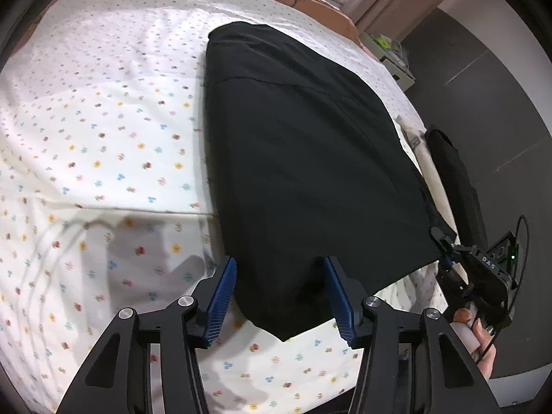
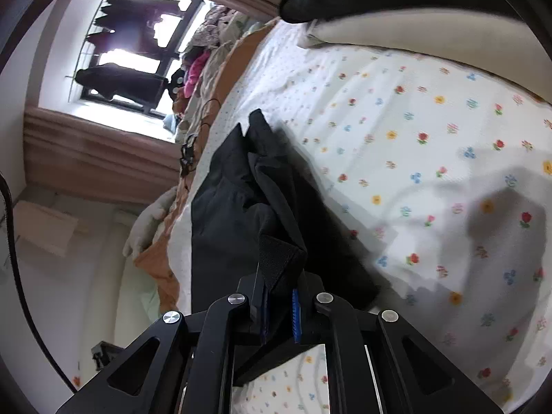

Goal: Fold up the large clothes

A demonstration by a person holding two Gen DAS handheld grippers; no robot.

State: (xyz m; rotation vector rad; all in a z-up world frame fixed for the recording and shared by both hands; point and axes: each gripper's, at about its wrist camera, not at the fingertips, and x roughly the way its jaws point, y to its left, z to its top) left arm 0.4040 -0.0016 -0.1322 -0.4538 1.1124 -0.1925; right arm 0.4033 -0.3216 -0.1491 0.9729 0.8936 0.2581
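A large black garment [image 1: 296, 158] lies folded lengthwise on the flowered white bed sheet [image 1: 103, 131]. My left gripper [image 1: 280, 296] is open, its blue pads on either side of the garment's near corner, which lies between them. My right gripper [image 2: 280, 314] is shut on the black garment [image 2: 248, 207], pinching a corner of the fabric between its pads. In the left wrist view the right gripper [image 1: 445, 252] shows at the garment's right near corner, held in a hand.
An orange blanket [image 1: 310, 0] and piled clothes lie at the bed's far side. A dark floor [image 1: 490, 103] and a small shelf [image 1: 390, 51] are to the right of the bed. A window with hanging clothes [image 2: 131, 55] shows in the right wrist view.
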